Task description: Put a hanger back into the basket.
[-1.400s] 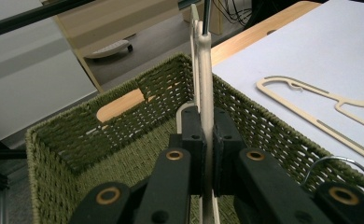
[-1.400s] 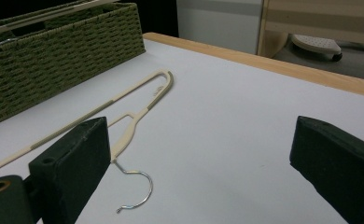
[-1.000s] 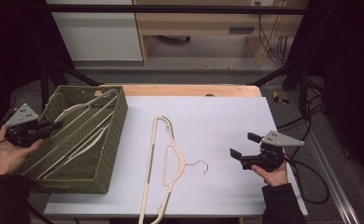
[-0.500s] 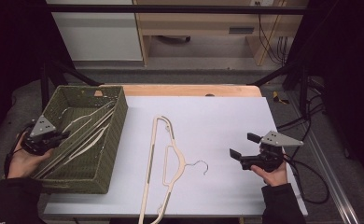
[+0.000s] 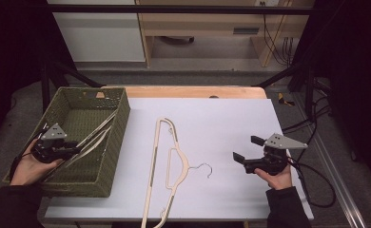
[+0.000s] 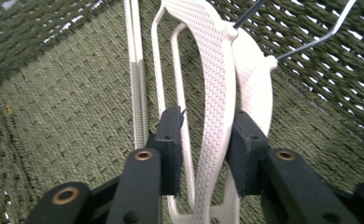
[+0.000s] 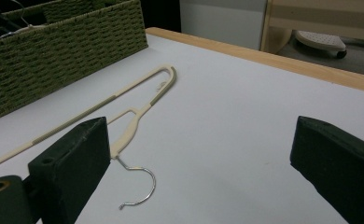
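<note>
While hangers (image 6: 217,93) fill basket (image 5: 64,107), another hanger (image 5: 174,166) on table (image 5: 231,123)

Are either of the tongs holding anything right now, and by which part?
No. The left tongs have just been opening around a basket hanger's shoulder; right tongs open, empty.

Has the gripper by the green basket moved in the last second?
Yes. The left gripper has dropped from the basket's outer left side into it, jaws just opening around a white hanger.
</note>
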`<state>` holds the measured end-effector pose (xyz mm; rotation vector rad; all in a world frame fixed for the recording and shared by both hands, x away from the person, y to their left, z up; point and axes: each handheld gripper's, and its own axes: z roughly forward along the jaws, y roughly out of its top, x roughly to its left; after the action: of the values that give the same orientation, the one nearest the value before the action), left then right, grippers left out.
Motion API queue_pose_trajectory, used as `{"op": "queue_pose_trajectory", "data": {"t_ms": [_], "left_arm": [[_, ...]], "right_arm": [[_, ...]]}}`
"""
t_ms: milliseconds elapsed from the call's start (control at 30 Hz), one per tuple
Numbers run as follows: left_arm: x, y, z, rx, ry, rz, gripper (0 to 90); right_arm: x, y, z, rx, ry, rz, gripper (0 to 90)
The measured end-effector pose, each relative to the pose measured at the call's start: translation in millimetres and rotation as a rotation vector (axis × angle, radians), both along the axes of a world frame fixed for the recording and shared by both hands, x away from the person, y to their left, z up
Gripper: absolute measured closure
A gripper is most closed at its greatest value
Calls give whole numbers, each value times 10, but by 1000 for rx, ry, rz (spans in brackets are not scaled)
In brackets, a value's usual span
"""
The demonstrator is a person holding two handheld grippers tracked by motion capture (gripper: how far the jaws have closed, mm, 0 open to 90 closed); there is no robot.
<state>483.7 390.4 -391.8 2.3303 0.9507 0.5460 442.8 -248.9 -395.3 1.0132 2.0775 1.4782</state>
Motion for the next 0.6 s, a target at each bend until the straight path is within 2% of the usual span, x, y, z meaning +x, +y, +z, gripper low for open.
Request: {"op": "queue_pose_trajectory", "data": {"t_ms": [100,233,333,467,533,600], "left_arm": [[-9,-25,3,-2,3,-5,573],[-30,-38,31,-5,-8,0,536],[-61,-35,79,-25,-35,11,518],[-116,-17,172,-69,-75,37,480],[-162,-21,234,-115,-103,47,457],[-216,-48,298,-176,-143,63,396]], "right_arm": [[0,8,0,3,-1,-2,56],[-3,1,5,4,0,-4,56],[-2,-8,7,3,-7,1,57],[-3,-2,8,4,-4,-3,56],[-4,4,5,4,-3,-2,57],[-4,11,3,4,0,-1,57]]}}
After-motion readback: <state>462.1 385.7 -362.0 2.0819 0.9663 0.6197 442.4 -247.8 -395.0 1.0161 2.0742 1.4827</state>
